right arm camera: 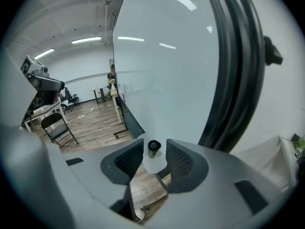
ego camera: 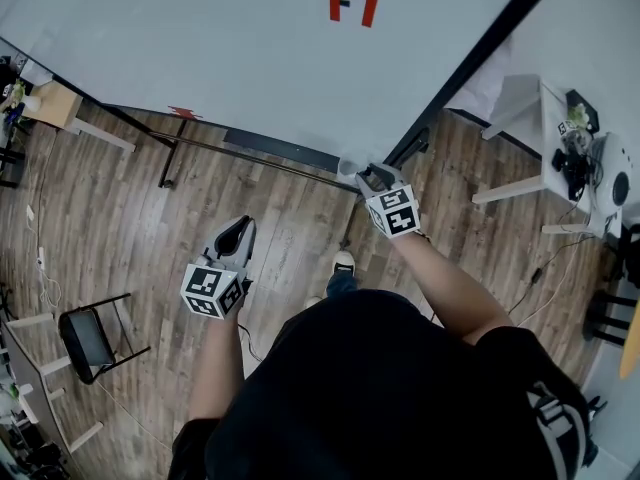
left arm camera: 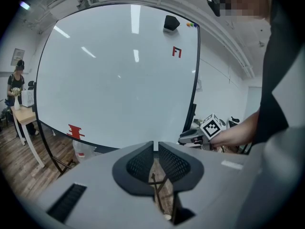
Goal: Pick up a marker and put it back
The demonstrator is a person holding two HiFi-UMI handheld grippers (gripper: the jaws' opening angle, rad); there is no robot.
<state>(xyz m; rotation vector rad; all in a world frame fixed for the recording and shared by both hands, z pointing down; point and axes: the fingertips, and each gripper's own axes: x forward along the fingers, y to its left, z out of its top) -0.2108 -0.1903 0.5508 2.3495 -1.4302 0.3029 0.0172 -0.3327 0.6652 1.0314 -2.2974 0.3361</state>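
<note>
The marker [right arm camera: 153,146] stands upright in a pale cup [right arm camera: 153,163] at the lower right corner of the whiteboard [ego camera: 250,58], beside its dark frame post. Only its dark round top shows above the rim. Standing on end like that, the top is easy to reach from a slant above.

The right gripper [ego camera: 372,178] is aimed down at it with its jaws spread wide, one on either side of the marker. Neither pad presses on it, so the cup alone bears it. That fits either a gripper lined up to close on the marker or one that has set it back and let go, and the pictures don't decide between them.

The left gripper [ego camera: 238,226] hangs off to the side over the wooden floor. Its jaws are drawn together to a thin slit with nothing in them (it seems simply parked clear of the work).

As for writing, the marker shows end-on, so no label can be read. High on the board is a red mark [ego camera: 353,3] with a dark bar, possibly an "F" beside a stroke. A smaller red mark [ego camera: 185,113] sits at the bottom edge, too small to read.
</note>
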